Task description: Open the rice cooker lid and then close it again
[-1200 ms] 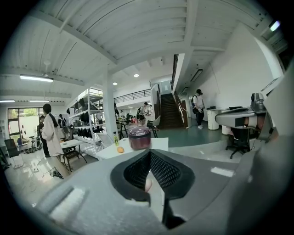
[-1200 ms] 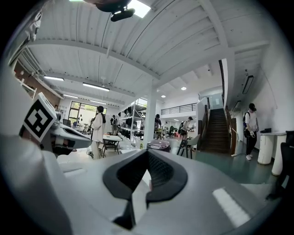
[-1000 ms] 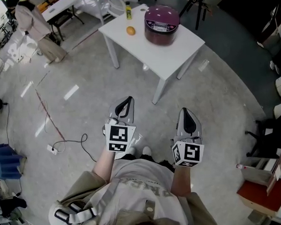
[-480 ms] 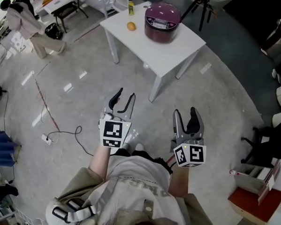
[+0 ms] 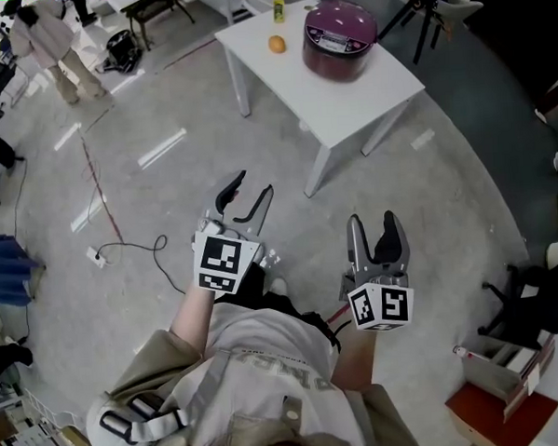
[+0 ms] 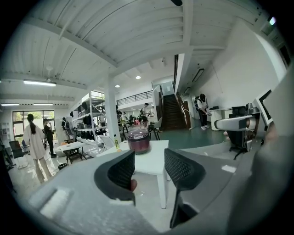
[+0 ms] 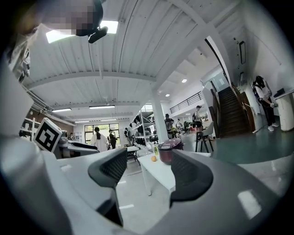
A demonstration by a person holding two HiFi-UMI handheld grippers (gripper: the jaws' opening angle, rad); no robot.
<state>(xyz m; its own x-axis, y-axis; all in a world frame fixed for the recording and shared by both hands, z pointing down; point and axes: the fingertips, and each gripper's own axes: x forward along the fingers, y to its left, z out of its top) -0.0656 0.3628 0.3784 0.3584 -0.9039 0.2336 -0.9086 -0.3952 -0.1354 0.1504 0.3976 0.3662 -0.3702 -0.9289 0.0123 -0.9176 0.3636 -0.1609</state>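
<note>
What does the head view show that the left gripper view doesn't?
Only the head view: the wearer's own body from above, and a power strip with its cable on the floor.
Only the left gripper view: the ceiling and a staircase at the far end of the hall.
Both: the left claw, which has just been opening and has nothing in it, the white table, and the purple rice cooker standing on the table with its lid shut.

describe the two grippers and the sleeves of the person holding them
The left gripper and right gripper: pale grey curved jaws with black cross-hatched pads, each carrying a white cube of black square markers. Khaki sleeves leave the forearms bare. Both pairs of jaws have just been opening, nothing between them.
</note>
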